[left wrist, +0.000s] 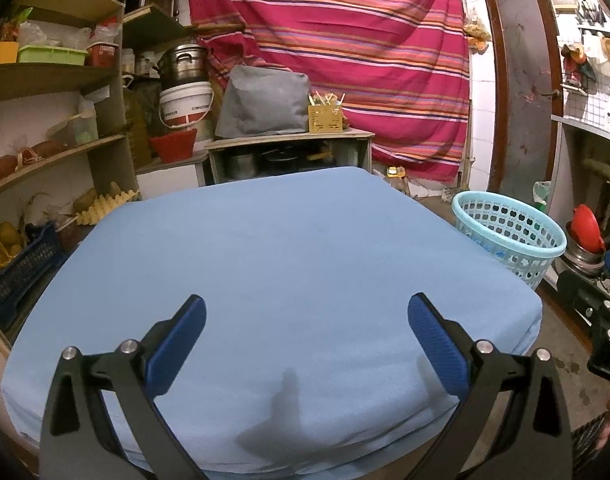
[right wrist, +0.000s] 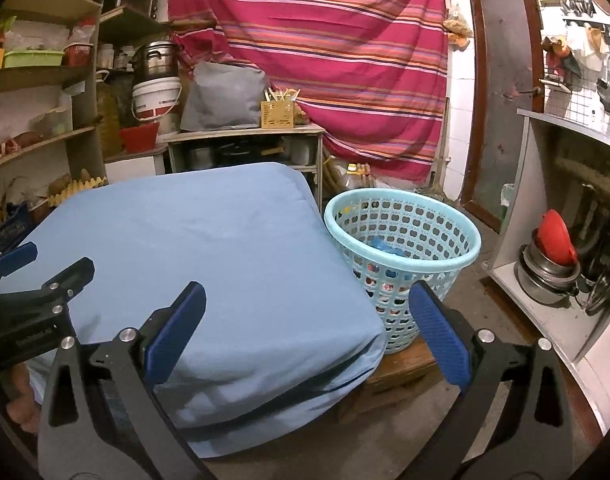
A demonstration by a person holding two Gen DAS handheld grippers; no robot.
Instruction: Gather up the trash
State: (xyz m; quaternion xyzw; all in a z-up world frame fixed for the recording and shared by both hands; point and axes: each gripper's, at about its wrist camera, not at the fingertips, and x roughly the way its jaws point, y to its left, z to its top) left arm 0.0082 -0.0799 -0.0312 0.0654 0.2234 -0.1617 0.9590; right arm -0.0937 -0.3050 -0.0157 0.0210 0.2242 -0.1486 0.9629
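A light blue perforated basket (right wrist: 401, 240) stands on a low wooden stool to the right of a table covered with a blue cloth (right wrist: 193, 248). Colourful pieces of trash (right wrist: 385, 248) lie in its bottom. The same basket (left wrist: 509, 236) shows at the cloth's right edge in the left wrist view. My left gripper (left wrist: 307, 320) hangs open over the near part of the blue cloth (left wrist: 273, 264), nothing between its fingers. My right gripper (right wrist: 307, 308) is open too, over the table's right front corner, with the basket just beyond its right finger. The left gripper (right wrist: 13, 276) also appears at the far left.
Wooden shelves (left wrist: 45, 76) with tubs, potatoes and egg trays fill the left side. A low cabinet (left wrist: 289, 152) with a grey bag stands behind the table, before a striped red curtain (left wrist: 345, 52). A counter with pots (right wrist: 553, 276) and a door (right wrist: 501, 92) are on the right.
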